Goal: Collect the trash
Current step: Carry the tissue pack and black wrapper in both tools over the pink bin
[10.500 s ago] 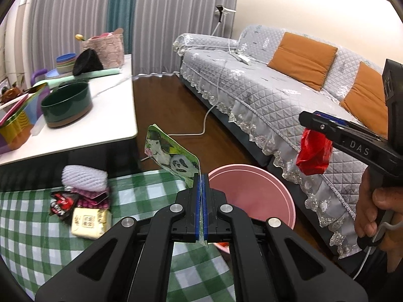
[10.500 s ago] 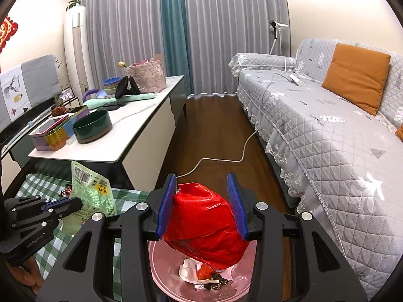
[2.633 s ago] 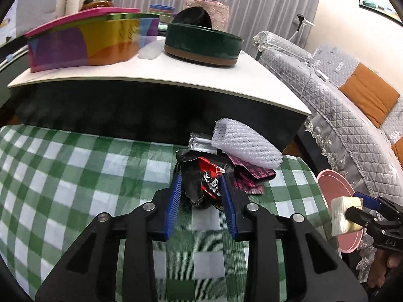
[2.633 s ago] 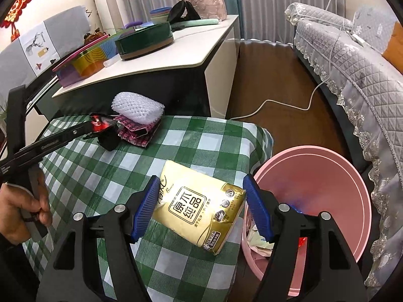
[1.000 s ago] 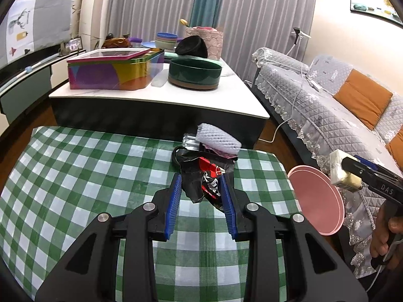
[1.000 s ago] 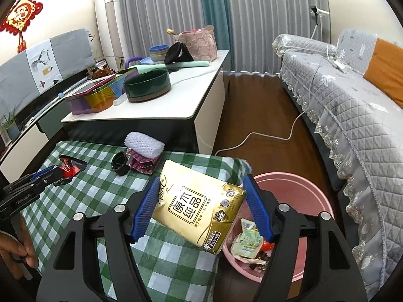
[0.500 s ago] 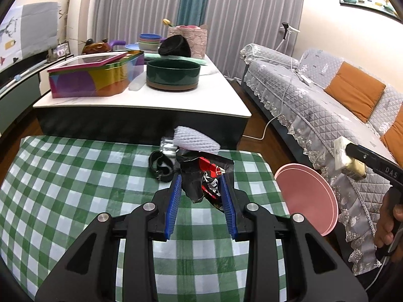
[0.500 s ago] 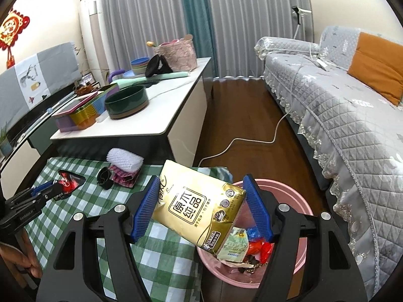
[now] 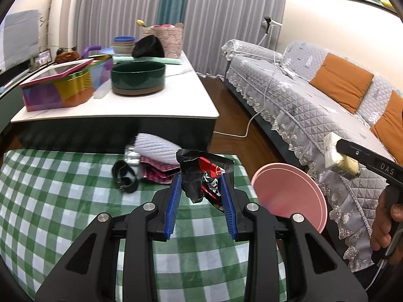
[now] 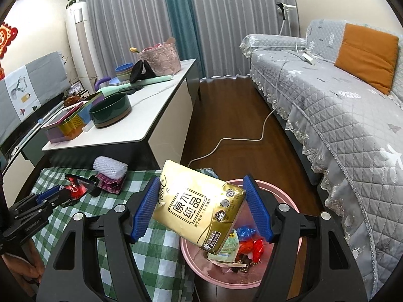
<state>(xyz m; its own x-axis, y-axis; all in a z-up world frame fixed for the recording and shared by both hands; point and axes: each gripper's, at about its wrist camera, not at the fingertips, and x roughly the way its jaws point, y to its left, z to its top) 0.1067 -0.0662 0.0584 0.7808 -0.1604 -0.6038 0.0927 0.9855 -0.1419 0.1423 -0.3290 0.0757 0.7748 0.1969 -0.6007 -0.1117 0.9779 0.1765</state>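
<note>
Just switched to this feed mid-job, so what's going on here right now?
A person is clearing trash off a green checked table with two handheld grippers. The right gripper holds a gold tissue pack over the pink bin, which already contains wrappers. The left gripper grips a crumpled black-and-red wrapper above the table. A white foam net, pink packets and a black loop remain there.

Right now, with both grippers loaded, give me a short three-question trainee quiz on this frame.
1. True or false: the right gripper holds a gold tissue pack above the pink bin.
2. What does the left gripper hold: A a black-and-red wrapper, B a white foam net, C a green bowl?
3. Fill in: the white foam net lies on the ____ checked cloth.

Key: 1 true; 2 A; 3 green.
</note>
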